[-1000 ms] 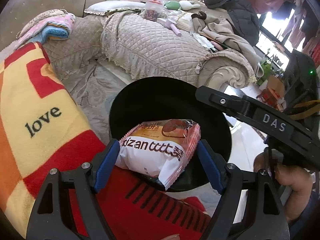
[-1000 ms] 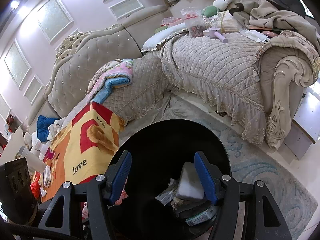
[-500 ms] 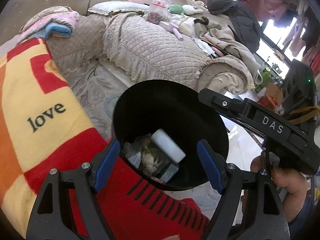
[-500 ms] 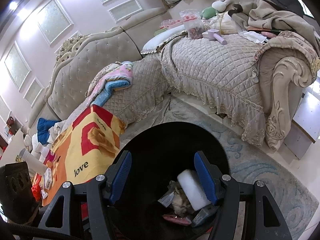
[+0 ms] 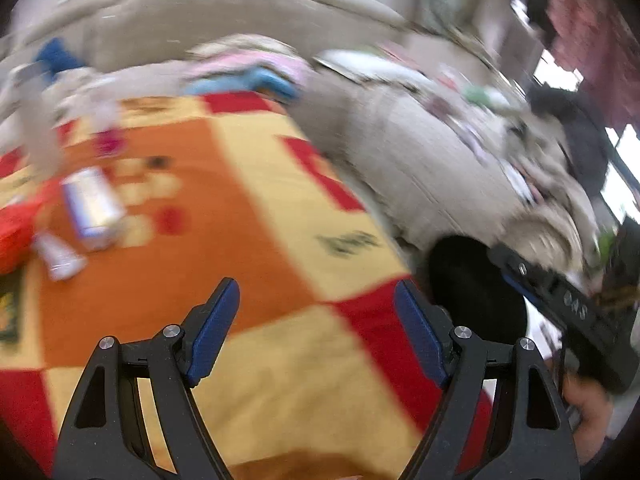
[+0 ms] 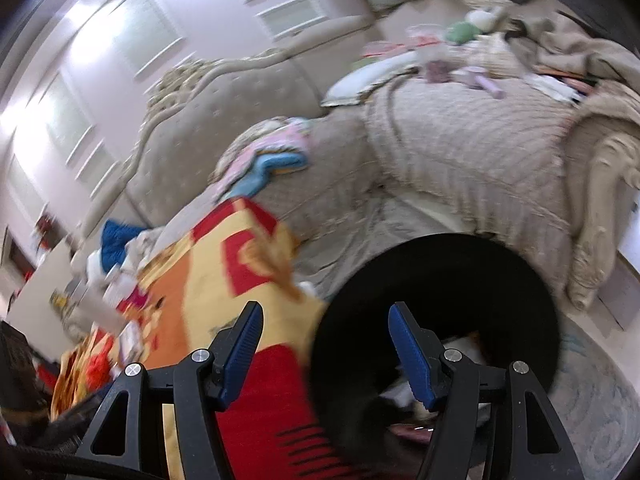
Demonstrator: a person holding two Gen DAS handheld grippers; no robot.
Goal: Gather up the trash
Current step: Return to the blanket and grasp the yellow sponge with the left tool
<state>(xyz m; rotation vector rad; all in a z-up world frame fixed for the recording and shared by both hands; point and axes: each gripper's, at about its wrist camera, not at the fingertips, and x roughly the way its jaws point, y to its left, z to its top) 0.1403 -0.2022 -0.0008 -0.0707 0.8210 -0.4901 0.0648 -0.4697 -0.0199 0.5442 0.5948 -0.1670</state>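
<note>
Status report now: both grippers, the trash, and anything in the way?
Left gripper open, empty, over the blanket. Right gripper open, empty, at the black bin. Blurred wrappers on the blanket far left. Nothing blocking.

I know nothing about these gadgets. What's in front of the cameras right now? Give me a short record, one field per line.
left gripper: open, empty, over the blanket
right gripper: open, empty, at the bin's edge
round black trash bin: on the floor beside the blanket, litter inside
orange, yellow and red blanket: spread flat, carries clutter
blurred white and blue packet: lying on the blanket, far left
beige quilted sofa: behind, strewn with clothes
image quality: motion blur, small items unclear
</note>
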